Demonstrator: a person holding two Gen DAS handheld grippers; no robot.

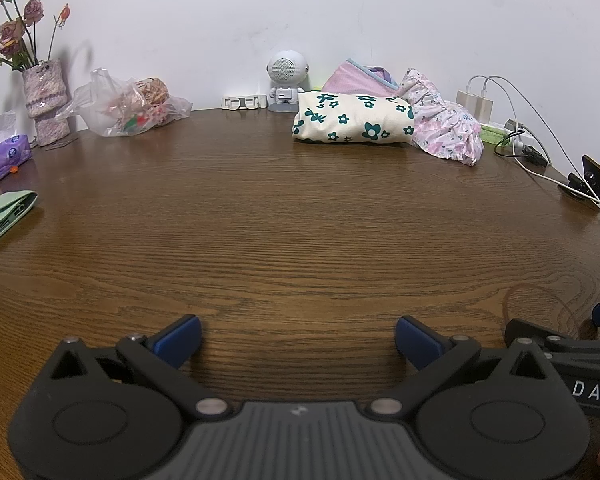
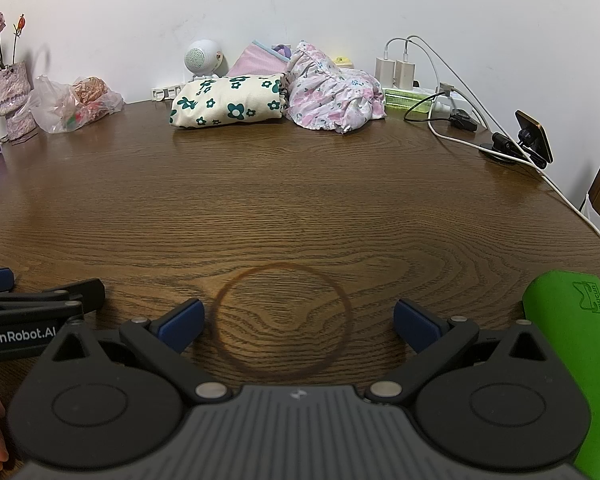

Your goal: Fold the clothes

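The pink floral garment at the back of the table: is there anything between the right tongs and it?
Nothing visible. Bare table lies between the open right tongs and the pink garment. The folded cream cloth sits to its left, the cables to its right, both off the straight path.

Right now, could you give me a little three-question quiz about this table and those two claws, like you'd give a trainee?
1. True or false: the left claw is holding a piece of clothing.
2. Which garment looks neatly folded: A) the cream cloth with green flowers, B) the pink floral garment?
3. Fill in: between the right claw fingers, the wooden table shows a dark ____ mark.

Key
1. False: both claws are open and empty.
2. A; the pink one lies crumpled beside it.
3. Ring.
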